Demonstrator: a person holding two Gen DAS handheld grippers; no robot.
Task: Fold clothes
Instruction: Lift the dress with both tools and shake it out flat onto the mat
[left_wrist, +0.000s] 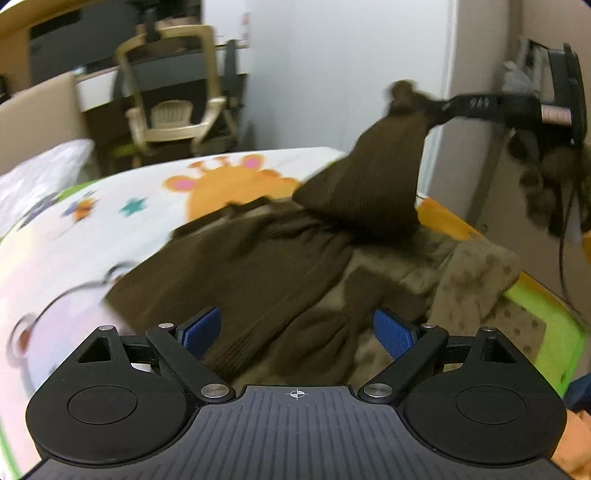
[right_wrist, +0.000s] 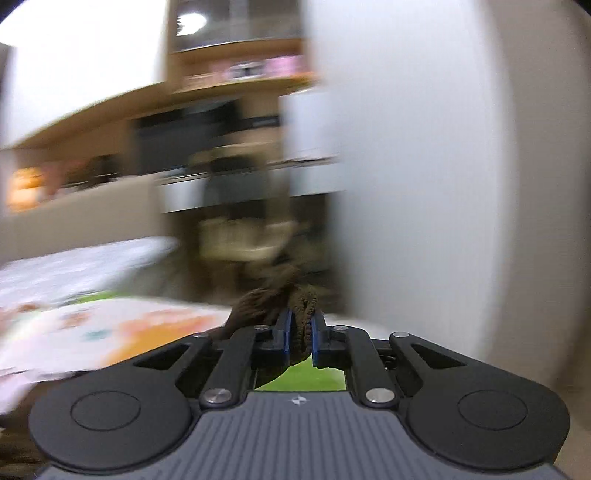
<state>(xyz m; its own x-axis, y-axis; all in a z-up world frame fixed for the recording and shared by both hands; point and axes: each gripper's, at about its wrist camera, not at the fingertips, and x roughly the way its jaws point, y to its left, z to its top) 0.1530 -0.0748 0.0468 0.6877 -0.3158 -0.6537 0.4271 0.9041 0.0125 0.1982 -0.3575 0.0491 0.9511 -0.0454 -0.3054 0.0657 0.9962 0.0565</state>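
A dark brown knitted sweater (left_wrist: 258, 273) lies spread on a bed with a cartoon-print cover (left_wrist: 110, 229). My left gripper (left_wrist: 297, 332) hovers just above its lower part, blue pads wide apart and nothing pressed between them. My right gripper (left_wrist: 432, 109) enters from the right of the left wrist view and holds one part of the sweater lifted off the bed. In the blurred right wrist view, the right gripper (right_wrist: 300, 328) is shut, with a bunch of the brown sweater (right_wrist: 295, 306) pinched between its blue pads.
A tan dotted garment (left_wrist: 476, 280) lies beside the sweater at the bed's right edge. A beige chair (left_wrist: 173, 99) and a desk stand beyond the bed. A white wall (left_wrist: 332, 74) rises behind, and a person's dark clothing (left_wrist: 546, 184) shows at the right.
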